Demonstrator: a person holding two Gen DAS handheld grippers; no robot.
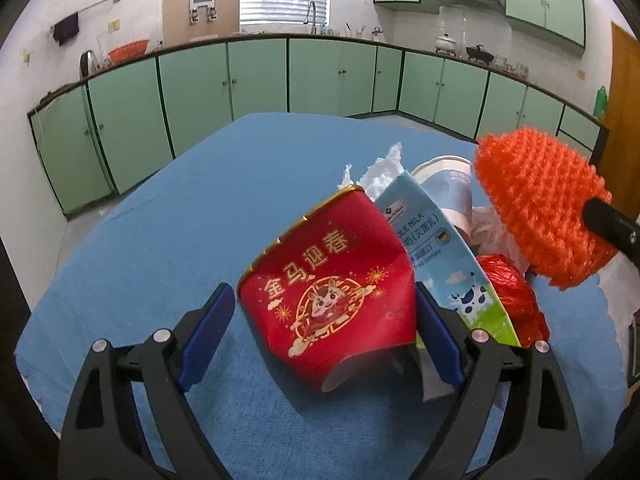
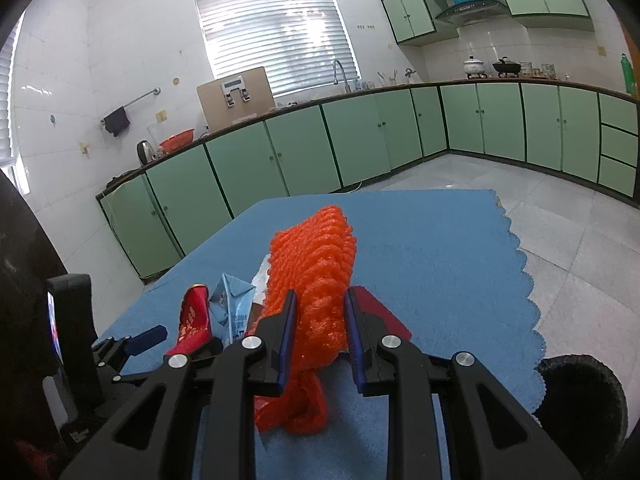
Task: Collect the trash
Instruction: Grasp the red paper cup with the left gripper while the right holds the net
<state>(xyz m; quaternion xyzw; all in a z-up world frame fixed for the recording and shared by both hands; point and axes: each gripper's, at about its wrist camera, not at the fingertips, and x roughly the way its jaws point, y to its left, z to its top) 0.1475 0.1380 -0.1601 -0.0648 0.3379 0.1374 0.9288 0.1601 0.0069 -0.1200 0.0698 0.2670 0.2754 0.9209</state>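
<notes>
Blue-padded jaws of the left gripper (image 1: 326, 336) stand spread wide around a red paper cup (image 1: 328, 288) lying tilted on the blue tablecloth (image 1: 160, 220); whether the pads press it I cannot tell. Right of the cup, the right gripper (image 2: 320, 340) is clenched on orange foam netting (image 2: 316, 280). Behind the cup lie a milk carton (image 1: 432, 248) reading "WHOLE MILK", crumpled tissue (image 1: 380, 172) and a white cup (image 1: 448, 184). Green cabinets (image 1: 256, 76) line the kitchen walls.

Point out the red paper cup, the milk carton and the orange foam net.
red paper cup (image 1: 328, 288), left wrist view, printed side wall.
milk carton (image 1: 448, 256), left wrist view, printed face.
orange foam net (image 2: 316, 272), right wrist view, mesh middle.
</notes>
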